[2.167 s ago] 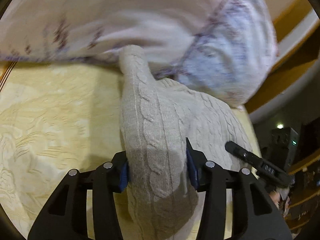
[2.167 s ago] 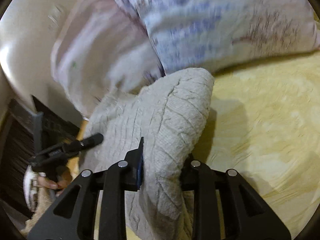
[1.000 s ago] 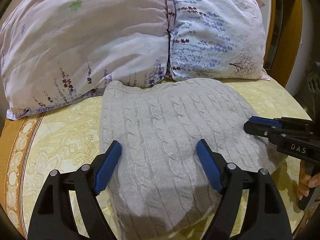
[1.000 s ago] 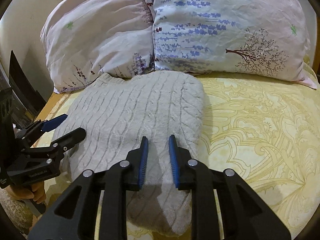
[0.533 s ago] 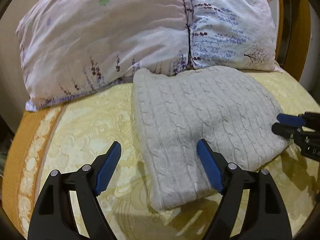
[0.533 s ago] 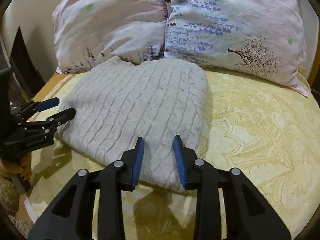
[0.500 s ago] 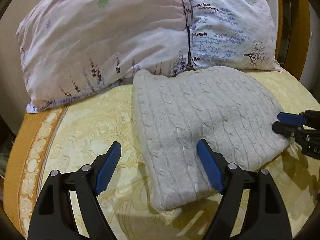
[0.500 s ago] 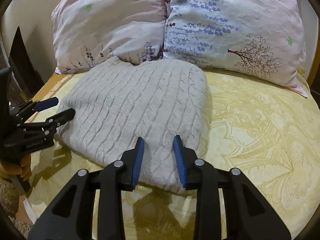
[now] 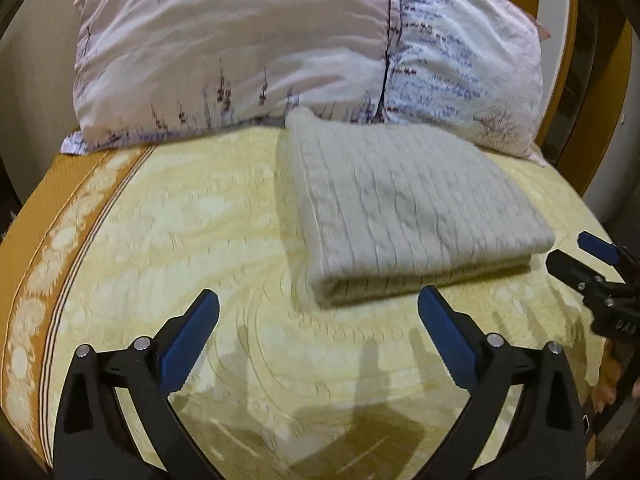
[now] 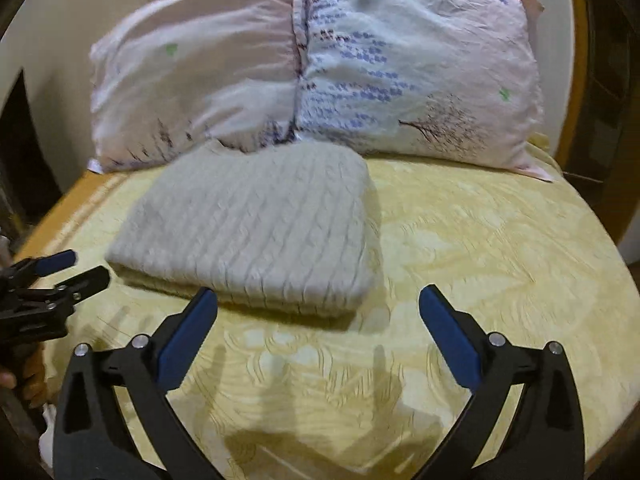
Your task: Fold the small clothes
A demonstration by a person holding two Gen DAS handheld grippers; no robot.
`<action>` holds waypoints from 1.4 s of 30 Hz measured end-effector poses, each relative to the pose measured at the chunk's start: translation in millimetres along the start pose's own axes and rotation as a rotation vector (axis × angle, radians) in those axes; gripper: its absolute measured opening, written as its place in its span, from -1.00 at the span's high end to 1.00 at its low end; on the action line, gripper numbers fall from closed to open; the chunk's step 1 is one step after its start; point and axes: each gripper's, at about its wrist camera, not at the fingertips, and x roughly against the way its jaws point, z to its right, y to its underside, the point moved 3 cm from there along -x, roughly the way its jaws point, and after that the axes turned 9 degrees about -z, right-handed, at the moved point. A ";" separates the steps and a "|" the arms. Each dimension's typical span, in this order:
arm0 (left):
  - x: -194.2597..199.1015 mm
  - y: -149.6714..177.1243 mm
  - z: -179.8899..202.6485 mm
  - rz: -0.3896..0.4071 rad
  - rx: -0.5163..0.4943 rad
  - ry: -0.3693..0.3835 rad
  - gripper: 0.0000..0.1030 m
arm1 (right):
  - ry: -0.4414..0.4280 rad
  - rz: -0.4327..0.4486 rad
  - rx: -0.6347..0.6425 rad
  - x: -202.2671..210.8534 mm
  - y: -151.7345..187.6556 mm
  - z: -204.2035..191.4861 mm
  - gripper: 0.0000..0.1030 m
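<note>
Sweater (image 9: 404, 204) lay folded on bed (image 9: 160, 240), judged soft, light, bulky; best pinched at thick front edge. Left gripper (image 9: 318, 328) & right gripper (image 10: 318, 326) were both spread wide, nothing held.

Bare yellow bedspread (image 9: 168, 240) lies in front of and to both sides of the folded grey sweater (image 9: 400, 208). Behind it two pillows (image 10: 320, 80) block the way, touching its far edge.

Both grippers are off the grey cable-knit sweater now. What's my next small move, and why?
Probably pull both back and go for the next garment. The folded grey cable-knit sweater lies in a neat rectangle on the yellow patterned bedspread, and the left gripper and right gripper are open, holding nothing.
</note>
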 end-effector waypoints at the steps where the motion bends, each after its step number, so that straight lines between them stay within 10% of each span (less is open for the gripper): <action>1: -3.4 0.8 1.4 -0.006 -0.002 -0.019 -0.97 | 0.005 -0.013 0.002 -3.4 1.9 -2.5 -0.96; 14: -37.0 6.8 12.6 -0.134 -0.019 -0.085 -0.97 | -0.003 -0.188 -0.025 -42.2 15.7 -18.0 -0.96; 42: -38.1 8.2 14.4 -0.134 -0.036 -0.080 -0.97 | 0.008 -0.197 -0.006 -43.4 17.3 -21.2 -0.97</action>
